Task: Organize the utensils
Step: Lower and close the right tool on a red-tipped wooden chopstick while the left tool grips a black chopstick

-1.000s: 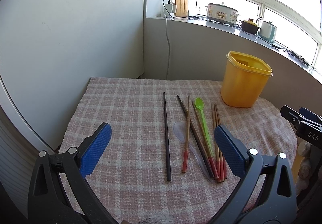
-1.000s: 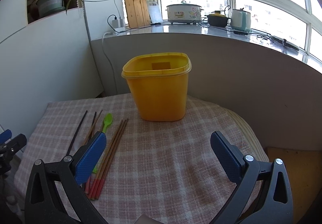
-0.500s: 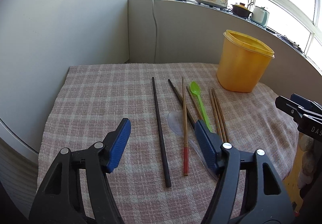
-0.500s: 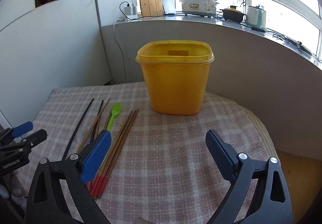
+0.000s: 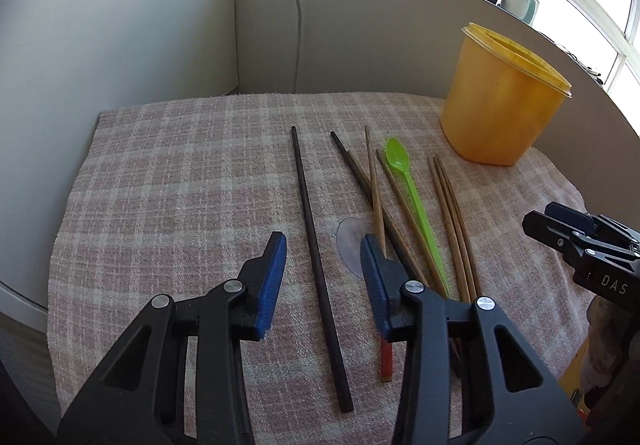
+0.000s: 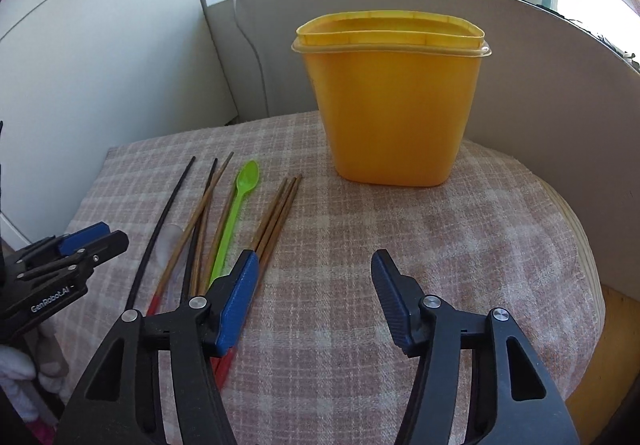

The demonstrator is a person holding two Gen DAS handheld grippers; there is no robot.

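Note:
A black chopstick [image 5: 312, 229] lies alone on the checked cloth, between the closing jaws of my left gripper [image 5: 324, 279]; the pads do not touch it. To its right lie a dark chopstick, red-tipped brown chopsticks [image 5: 452, 213], a green spoon [image 5: 412, 197] and a clear spoon [image 5: 350, 241]. The yellow container [image 6: 392, 105] stands upright at the back right. My right gripper [image 6: 316, 299] hovers over bare cloth in front of it, jaws closing on nothing, its left finger beside the brown chopsticks [image 6: 276, 217].
The checked cloth [image 5: 180, 185] covers a round table with a wooden edge [image 6: 588, 257] at the right. White panels close in the left and back. A cooker and kettle stand on the sill behind. The other gripper [image 5: 580, 241] shows at the right of the left wrist view.
Both grippers have come down and forward toward the cloth, and both pairs of jaws have narrowed. The left one now straddles the black chopstick.

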